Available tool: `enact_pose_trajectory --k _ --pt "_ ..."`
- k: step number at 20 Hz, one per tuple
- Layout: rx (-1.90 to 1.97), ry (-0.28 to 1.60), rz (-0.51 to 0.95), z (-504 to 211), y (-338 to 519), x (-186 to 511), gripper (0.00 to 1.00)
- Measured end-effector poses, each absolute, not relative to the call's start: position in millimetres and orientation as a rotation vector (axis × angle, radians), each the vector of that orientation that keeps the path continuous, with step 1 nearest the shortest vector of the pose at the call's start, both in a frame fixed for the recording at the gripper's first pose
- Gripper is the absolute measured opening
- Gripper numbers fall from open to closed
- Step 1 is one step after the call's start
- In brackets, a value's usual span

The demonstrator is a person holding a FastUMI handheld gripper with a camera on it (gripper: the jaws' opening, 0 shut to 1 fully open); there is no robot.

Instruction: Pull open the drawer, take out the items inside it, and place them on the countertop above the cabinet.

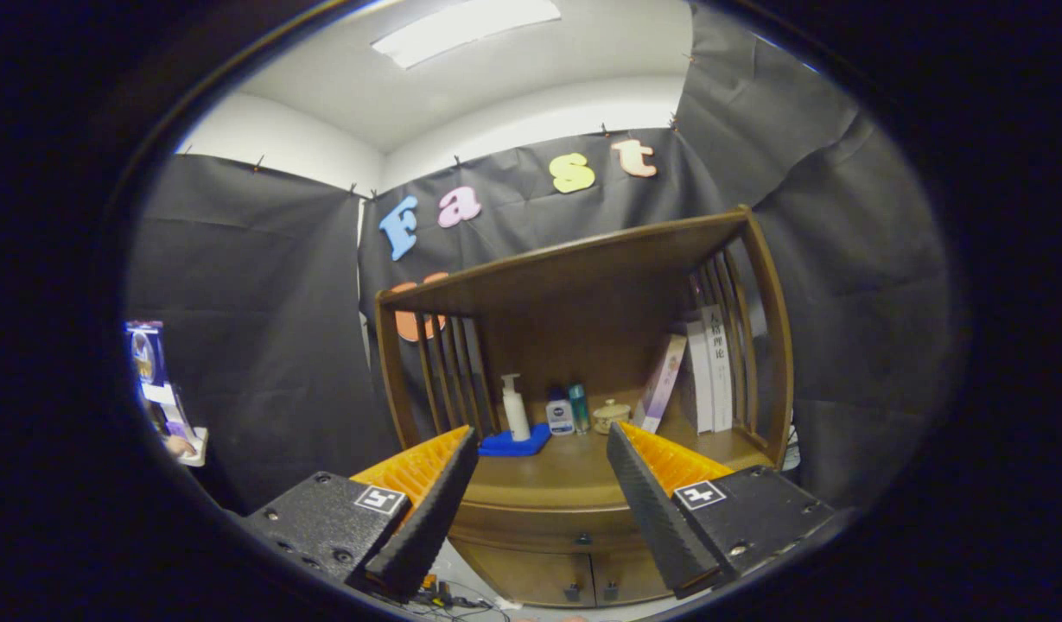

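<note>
The drawer [543, 518] sits shut in the front of the wooden cabinet [582, 345], directly under the countertop [565, 471] and above two small doors [565, 577]. Its knob [585, 539] lies between the two fingers and beyond them. The gripper [543, 458] is held off the cabinet with its fingers spread wide apart, nothing between them, touching nothing.

On the countertop, toward the back, stand a pump bottle [515, 408] on a blue cloth [515, 443], then a small bottle [561, 413], a teal bottle [579, 408] and a lidded jar [610, 415]. Books [699, 371] lean against the slatted right side. A shelf board [574, 255] roofs the recess.
</note>
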State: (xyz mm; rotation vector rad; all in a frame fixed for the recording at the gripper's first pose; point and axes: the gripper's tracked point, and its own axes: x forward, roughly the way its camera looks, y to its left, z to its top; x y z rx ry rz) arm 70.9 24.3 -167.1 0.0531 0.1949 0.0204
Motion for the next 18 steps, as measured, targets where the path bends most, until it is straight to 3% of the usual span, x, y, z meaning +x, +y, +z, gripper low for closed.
enact_pose_trajectory --k 11,18 --pt "0.041 0.432 -0.06 -340 5 115 0.94" --pt "-0.009 0.494 -0.113 -412 -12 133 0.84"
